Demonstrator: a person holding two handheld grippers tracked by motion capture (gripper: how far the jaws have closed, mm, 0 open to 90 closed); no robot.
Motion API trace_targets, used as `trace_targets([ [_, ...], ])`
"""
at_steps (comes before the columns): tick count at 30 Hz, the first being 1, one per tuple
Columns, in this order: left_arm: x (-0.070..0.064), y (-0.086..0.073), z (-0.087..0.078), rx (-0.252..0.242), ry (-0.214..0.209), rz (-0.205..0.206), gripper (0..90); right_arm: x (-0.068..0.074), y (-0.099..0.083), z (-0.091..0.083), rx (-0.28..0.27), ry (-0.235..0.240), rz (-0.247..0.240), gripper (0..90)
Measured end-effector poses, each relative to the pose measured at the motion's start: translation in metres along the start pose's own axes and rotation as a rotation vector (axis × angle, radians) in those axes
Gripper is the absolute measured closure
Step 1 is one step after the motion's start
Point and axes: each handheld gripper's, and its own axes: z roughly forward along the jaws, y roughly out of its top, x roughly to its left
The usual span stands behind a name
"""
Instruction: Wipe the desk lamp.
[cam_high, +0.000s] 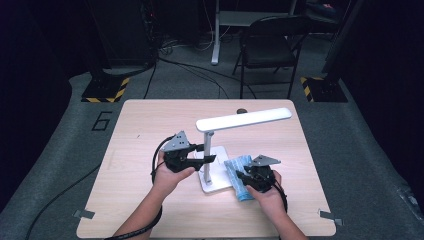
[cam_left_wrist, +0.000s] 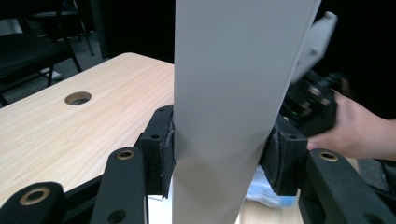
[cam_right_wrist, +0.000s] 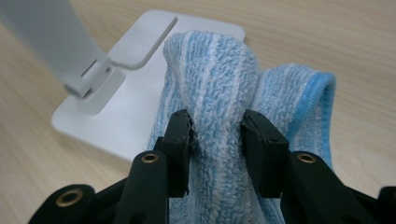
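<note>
Looking evenly lit from overhead across the pale table (cam_high: 150, 125), with the surrounding room falling off into near black. Casting only a soft, short shadow under the lamp (cam_high: 242, 120). Showing mild glare on the lamp's white head. Appearing slightly soft and grainy throughout the high view. Blurring at close range in the left gripper view, where the lamp post (cam_left_wrist: 233, 93) is washing out to flat grey. Rendering the towel (cam_right_wrist: 219, 88) crisply, background table softening.

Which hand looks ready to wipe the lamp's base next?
The right. Its tongs already pinch the blue striped cloth, lying against the lamp's white base. The left tongs are clamped on the lamp's post, steadying it.
</note>
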Motion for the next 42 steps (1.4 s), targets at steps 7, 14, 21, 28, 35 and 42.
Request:
trace_targets([
  [7, 0.004, 0.001, -0.001, -0.001, 0.040, 0.012, 51.8, 0.011, -0.013, -0.003, 0.022, 0.009, -0.006, 63.4],
  [14, 0.009, -0.001, -0.004, -0.015, 0.100, 0.003, 51.9, 0.022, -0.018, 0.000, 0.048, 0.019, -0.033, 65.9],
  [21, 0.010, -0.002, -0.004, -0.010, 0.084, -0.005, 51.5, 0.037, -0.023, 0.016, 0.100, 0.017, -0.065, 68.8],
  [28, 0.009, -0.002, -0.004, -0.008, 0.082, -0.009, 51.4, 0.048, -0.015, 0.028, 0.105, 0.023, -0.058, 69.2],
  [35, 0.008, -0.003, -0.003, -0.012, 0.086, -0.013, 51.4, 0.077, -0.008, 0.040, 0.113, 0.075, -0.144, 69.7],
  [42, 0.009, -0.004, -0.005, -0.020, 0.074, -0.023, 51.4, 0.099, -0.002, 0.048, 0.122, 0.125, -0.229, 73.1],
])
